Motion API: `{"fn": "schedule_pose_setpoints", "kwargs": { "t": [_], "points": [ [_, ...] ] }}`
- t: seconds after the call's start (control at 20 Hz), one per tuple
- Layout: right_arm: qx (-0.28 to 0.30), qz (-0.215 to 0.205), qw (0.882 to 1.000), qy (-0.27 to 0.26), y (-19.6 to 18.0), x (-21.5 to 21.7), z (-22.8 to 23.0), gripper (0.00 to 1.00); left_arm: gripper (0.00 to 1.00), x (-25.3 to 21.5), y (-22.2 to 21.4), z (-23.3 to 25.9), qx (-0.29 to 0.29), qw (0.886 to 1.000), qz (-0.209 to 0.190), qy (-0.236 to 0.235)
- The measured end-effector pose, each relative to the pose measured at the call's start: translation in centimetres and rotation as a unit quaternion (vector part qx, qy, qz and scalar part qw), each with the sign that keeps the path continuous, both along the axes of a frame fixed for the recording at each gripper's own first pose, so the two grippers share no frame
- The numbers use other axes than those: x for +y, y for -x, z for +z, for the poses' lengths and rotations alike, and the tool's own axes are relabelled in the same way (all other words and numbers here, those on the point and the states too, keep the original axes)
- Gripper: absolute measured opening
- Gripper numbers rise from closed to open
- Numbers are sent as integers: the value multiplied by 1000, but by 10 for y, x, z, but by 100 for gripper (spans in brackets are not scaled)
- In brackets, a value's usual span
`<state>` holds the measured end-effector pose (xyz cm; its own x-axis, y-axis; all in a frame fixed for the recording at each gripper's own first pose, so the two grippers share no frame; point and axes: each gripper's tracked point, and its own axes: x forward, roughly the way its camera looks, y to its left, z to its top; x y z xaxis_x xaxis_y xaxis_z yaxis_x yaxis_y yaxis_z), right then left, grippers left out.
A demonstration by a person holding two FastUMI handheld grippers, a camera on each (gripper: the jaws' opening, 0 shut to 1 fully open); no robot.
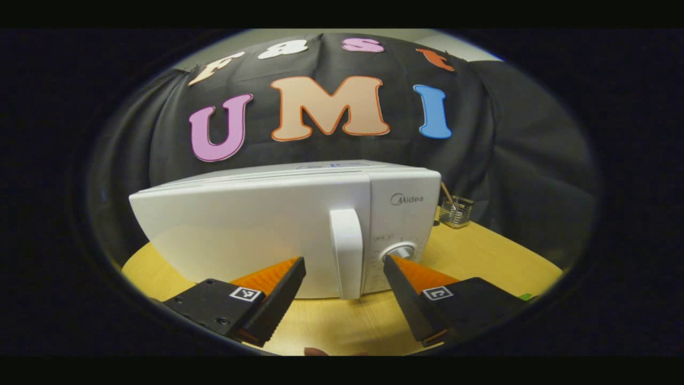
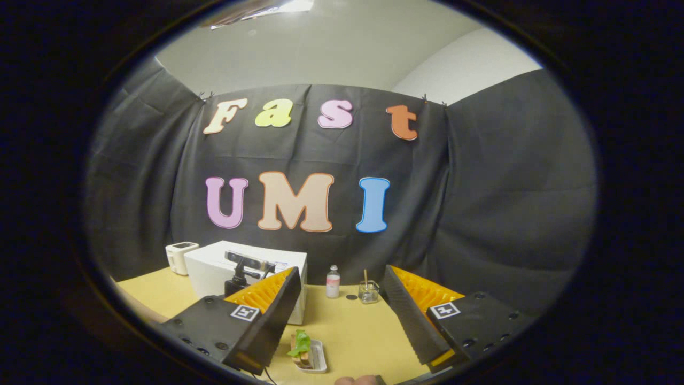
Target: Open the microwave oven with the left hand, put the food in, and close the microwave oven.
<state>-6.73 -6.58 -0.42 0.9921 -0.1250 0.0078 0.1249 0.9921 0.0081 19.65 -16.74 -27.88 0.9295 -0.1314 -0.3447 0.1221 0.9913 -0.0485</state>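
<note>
**Booth stock: oven shut, food waiting**

Setting: black cloth wall behind a yellow wooden counter (image 1: 481, 256).

Left gripper view
- Microwave (image 1: 256, 230): white, door shut, standing on the counter, close ahead. Likely heavy and rigid enough to stay put under a pull, though a hard tug could slide it on the smooth wood.
- Handle (image 1: 346, 251): upright white bar between door and control panel, glossy and probably slippery. Best taken across its middle, fingers either side.
- Dial (image 1: 399, 252): just right of the handle; not to be grabbed by mistake.
- Left claw (image 1: 344, 275): spread wide, empty, fingertips flanking the handle but apparently short of it.
- Glass jar (image 1: 456, 211): behind the oven's right corner.

Right gripper view
- Right claw (image 2: 342, 294): spread, empty, held above the counter.
- Food (image 2: 301, 345): a leafy piece on something bready, in a small tray (image 2: 318, 359) just in front of the microwave. Soft, light, easily crushed; the stiff tray rim looks the better hold.
- Bottle (image 2: 333, 282), farther back.
- Small white appliance (image 2: 179, 256), left of the oven.
</note>
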Motion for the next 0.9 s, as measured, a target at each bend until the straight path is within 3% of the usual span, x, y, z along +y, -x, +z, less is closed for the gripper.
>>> {"fn": "schedule_pose_setpoints", "kwargs": {
  "t": [0.05,0.3,0.6,0.7,0.75,0.8,0.9],
  "points": [
    [3,-2,1000,1,0,-2,-1,95,91,0,1,-2,4,1000,2,-1],
    [5,-7,1000,1,2,-5,-2,95,36,-3,-5,-9,12,1000,-4,-2],
    [8,-12,1000,-3,2,-8,-4,95,10,-3,-4,-8,14,1000,-4,13],
    [3,-11,1000,-3,1,-8,-2,95,5,-4,-1,-9,19,1000,-12,13],
    [1,-11,1000,-2,0,-7,-2,95,7,-5,-2,-8,20,999,-18,18],
    [1,-11,1000,-2,-1,-7,-3,95,2,-5,0,-10,34,999,-27,20],
    [-3,-12,1000,-3,-4,-7,-1,95,4,-6,1,-8,36,998,-39,18]
  ]
}}
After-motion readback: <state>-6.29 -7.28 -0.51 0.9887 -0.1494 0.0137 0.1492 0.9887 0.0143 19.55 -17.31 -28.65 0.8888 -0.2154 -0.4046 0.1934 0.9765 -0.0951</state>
